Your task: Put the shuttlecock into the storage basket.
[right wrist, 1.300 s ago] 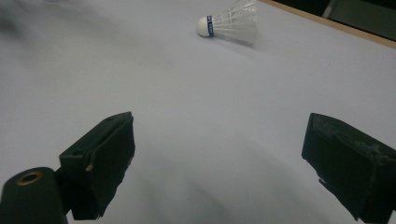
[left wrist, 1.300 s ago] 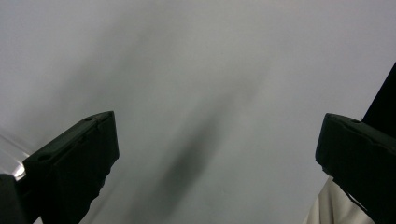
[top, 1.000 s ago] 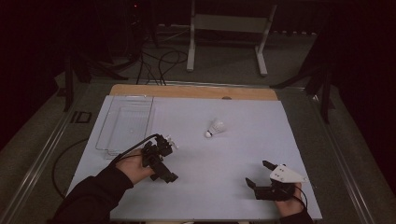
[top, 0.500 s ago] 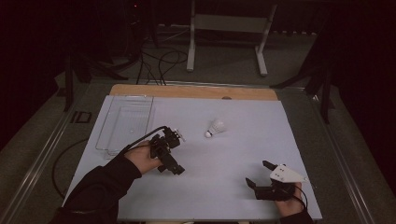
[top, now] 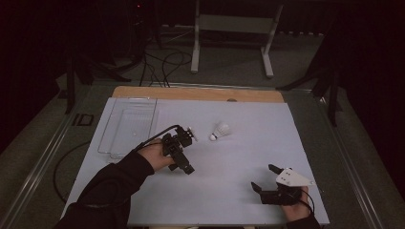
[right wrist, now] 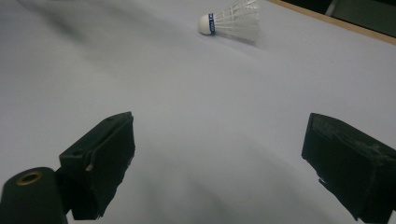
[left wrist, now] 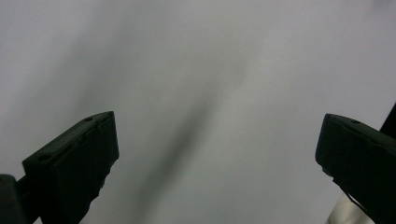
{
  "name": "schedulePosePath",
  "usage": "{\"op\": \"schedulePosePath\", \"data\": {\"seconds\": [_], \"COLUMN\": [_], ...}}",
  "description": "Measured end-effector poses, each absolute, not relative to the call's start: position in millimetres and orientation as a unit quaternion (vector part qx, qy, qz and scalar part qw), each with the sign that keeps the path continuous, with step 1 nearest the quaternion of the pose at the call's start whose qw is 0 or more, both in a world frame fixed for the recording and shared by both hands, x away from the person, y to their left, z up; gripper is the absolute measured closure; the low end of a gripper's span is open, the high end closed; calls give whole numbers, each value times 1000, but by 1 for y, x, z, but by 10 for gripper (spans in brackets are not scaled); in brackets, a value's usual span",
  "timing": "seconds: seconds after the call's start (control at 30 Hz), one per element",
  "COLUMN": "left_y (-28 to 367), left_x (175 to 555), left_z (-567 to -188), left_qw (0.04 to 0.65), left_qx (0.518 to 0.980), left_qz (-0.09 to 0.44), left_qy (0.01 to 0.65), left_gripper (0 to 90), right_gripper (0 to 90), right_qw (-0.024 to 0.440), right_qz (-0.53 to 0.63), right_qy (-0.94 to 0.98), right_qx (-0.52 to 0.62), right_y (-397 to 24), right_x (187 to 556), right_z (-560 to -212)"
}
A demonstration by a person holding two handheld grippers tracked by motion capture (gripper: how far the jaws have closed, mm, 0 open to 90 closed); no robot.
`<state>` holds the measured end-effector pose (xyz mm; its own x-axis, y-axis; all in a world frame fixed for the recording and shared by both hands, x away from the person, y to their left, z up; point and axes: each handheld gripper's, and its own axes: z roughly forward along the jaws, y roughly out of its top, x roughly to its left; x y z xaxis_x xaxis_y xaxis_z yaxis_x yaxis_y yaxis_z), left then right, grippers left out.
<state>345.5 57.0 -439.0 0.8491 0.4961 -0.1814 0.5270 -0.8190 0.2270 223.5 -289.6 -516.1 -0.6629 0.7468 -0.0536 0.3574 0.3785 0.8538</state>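
Both tools spread wide, shuttlecock lying free on the bench.

The left tool (top: 184,153) hovers near the middle of the white bench (top: 229,200), jaws apart and gripping nothing; it appears tilted toward the bench sheet, though the dim light makes its exact angle hard to tell. The white shuttlecock (top: 220,131) lies on its side just beyond it, apart from both tools, cork (right wrist: 206,23) with a blue band. The right tool (top: 265,180) rests low at the near right corner, jaws released. A clear plastic tray (top: 126,125) sits at the far left.
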Motion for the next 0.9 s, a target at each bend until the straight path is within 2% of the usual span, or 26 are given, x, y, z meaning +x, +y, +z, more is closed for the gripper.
{"op": "schedulePosePath", "data": {"seconds": [0.57,0.9], "left_y": [22,8], "left_x": [360,369], "left_z": [-436,-432], "left_qw": [115,129], "left_qx": [957,957], "left_qz": [-40,-44], "left_qy": [262,255], "left_gripper": [0,0], "right_gripper": [95,95], "right_qw": [222,221], "right_qz": [439,438], "right_qy": [800,801], "right_qx": [344,344], "right_y": [-290,-290], "right_x": [223,223], "right_z": [-516,-516]}}
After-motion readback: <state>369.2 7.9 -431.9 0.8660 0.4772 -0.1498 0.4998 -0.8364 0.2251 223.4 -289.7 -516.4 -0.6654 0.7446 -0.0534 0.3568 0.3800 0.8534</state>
